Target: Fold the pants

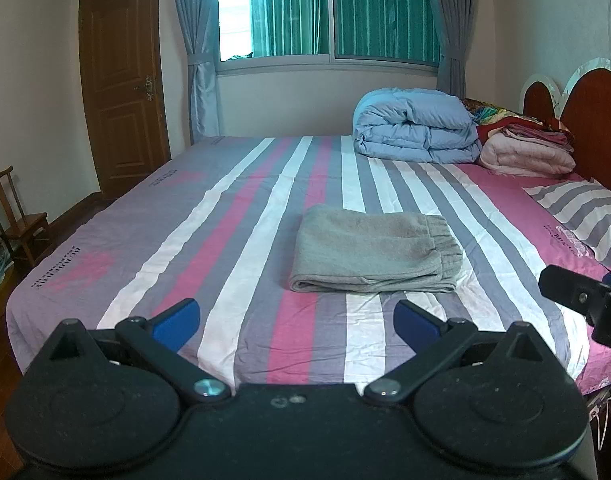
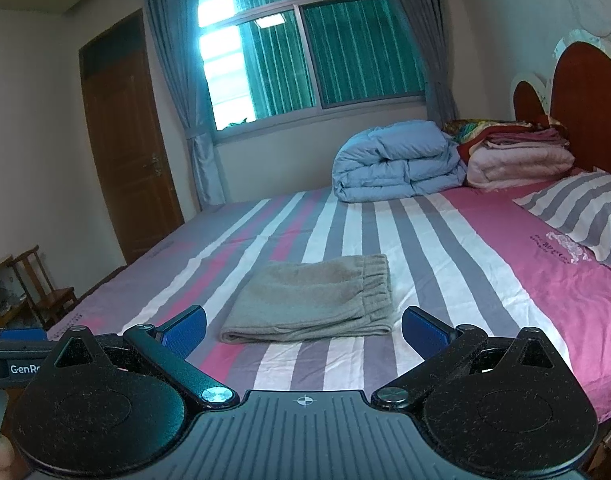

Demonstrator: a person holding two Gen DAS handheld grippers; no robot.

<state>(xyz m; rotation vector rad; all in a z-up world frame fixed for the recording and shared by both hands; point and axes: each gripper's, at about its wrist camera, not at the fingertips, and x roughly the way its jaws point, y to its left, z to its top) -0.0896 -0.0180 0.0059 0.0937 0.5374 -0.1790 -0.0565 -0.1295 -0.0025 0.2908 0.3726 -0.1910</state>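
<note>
Grey pants (image 1: 373, 254) lie folded into a neat rectangle mid-bed (image 1: 145, 240), waistband on the right. Left gripper (image 1: 297, 320) and right gripper (image 2: 304, 330) hover wide apart, empty, near the pants. Folding looks finished; next is probably just pulling away.

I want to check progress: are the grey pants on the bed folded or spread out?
Folded. The pants lie as a compact rectangle on the bed, layers stacked at the near edge, waistband on the right. Neither tool touches them.
</note>
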